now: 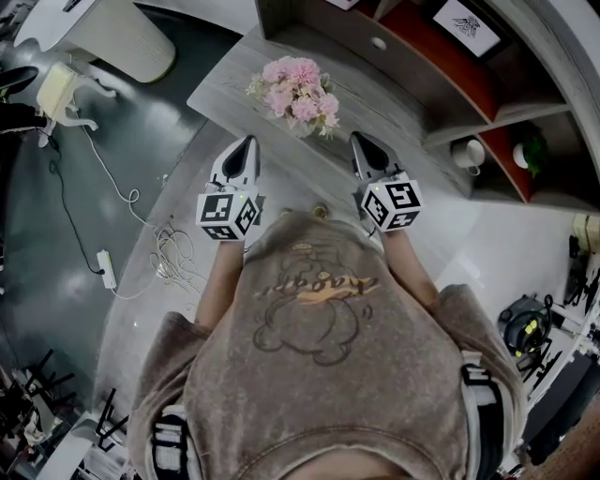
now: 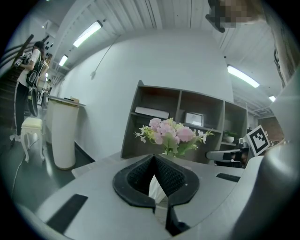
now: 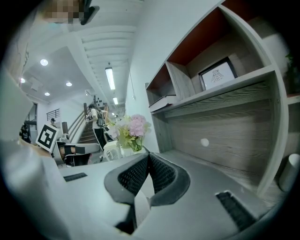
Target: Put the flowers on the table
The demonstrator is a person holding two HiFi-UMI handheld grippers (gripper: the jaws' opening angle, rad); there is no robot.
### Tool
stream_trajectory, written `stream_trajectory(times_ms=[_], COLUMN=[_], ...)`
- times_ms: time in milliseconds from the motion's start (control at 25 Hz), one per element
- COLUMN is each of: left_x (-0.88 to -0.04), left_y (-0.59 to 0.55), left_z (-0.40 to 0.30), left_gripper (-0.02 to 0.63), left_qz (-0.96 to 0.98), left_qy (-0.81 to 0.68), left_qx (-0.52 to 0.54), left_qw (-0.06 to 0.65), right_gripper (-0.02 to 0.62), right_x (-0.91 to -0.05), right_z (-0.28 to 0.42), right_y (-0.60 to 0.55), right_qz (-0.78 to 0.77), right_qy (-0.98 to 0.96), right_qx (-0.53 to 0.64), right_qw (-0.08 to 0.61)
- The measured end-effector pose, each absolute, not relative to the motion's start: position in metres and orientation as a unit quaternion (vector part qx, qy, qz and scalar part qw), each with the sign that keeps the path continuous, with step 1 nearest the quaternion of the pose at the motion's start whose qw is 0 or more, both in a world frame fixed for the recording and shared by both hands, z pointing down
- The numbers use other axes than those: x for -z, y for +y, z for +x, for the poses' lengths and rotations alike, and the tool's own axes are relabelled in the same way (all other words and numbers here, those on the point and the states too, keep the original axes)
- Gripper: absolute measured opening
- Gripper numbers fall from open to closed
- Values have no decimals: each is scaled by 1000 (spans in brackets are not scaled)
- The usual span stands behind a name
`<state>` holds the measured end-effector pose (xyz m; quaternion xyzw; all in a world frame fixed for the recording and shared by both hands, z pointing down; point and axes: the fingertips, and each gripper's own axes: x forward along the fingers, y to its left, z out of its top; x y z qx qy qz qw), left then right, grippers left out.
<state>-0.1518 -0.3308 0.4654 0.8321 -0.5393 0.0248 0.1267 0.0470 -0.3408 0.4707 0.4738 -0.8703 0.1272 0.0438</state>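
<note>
A bunch of pink and white flowers (image 1: pixel 300 92) stands upright on the grey wood-grain table (image 1: pixel 375 112), between and just beyond my two grippers. The left gripper (image 1: pixel 248 142) hangs near the table's front edge, left of the bunch, jaws shut with nothing between them. Its own view shows the flowers (image 2: pixel 171 134) straight ahead past the closed tips (image 2: pixel 153 157). The right gripper (image 1: pixel 357 140) is right of the bunch, also shut and empty. From the right gripper view, the flowers (image 3: pixel 129 131) stand to the left of the closed tips (image 3: pixel 148 154).
A shelf unit (image 1: pixel 450 66) with a framed picture (image 1: pixel 466 23), a book (image 3: pixel 164 101) and a cup (image 1: pixel 468 153) runs along the table's far side. A white power strip (image 1: pixel 107 269) and cables lie on the floor at left. People stand on stairs (image 2: pixel 28 70).
</note>
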Motion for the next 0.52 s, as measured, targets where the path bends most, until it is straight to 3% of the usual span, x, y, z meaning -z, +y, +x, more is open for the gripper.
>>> stream_trajectory(times_ms=[520], left_x=[-466], left_y=[-332], left_z=[-153], left_gripper=[18], left_qz=[833], left_qy=[-537], left_qx=[-27], left_qw=[133], right_gripper=[-5], right_x=[-471], right_z=[44], right_y=[-342], right_qz=[467], right_qy=[-874], right_qx=[-128], right_qw=[47])
